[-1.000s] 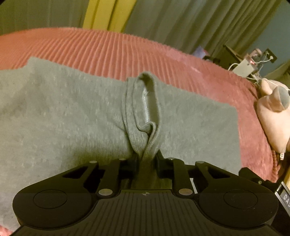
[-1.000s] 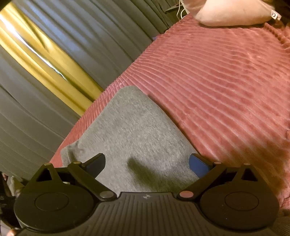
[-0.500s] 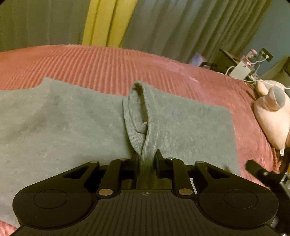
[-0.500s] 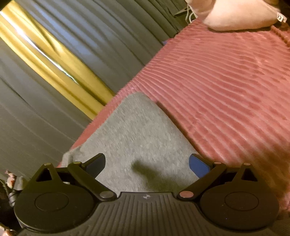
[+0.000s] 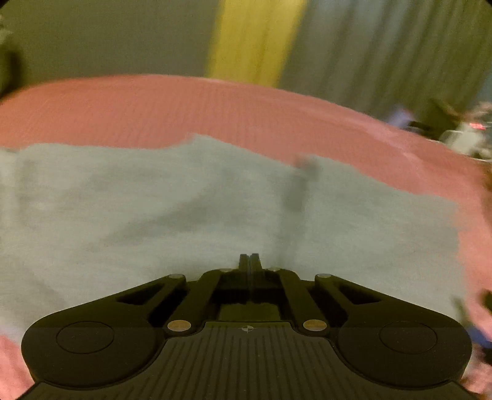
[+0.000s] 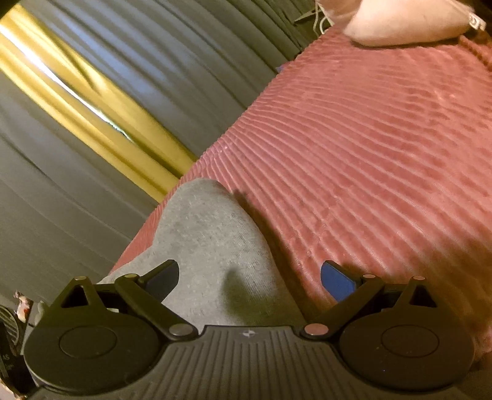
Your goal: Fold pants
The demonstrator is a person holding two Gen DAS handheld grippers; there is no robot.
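Left gripper [image 5: 249,261] fingers pressed together, empty, above pants [image 5: 153,215]; right gripper [image 6: 249,277] wide; pillow [image 6: 406,21] upper right on bed [image 6: 369,138].

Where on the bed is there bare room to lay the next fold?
Bare ribbed red bedspread runs from the grey knit pants to the pale pink pillow, with another strip between pants and curtains. The bedside clutter is crowded.

Grey pants [image 5: 153,215] — flat on red bedspread [image 5: 215,107].
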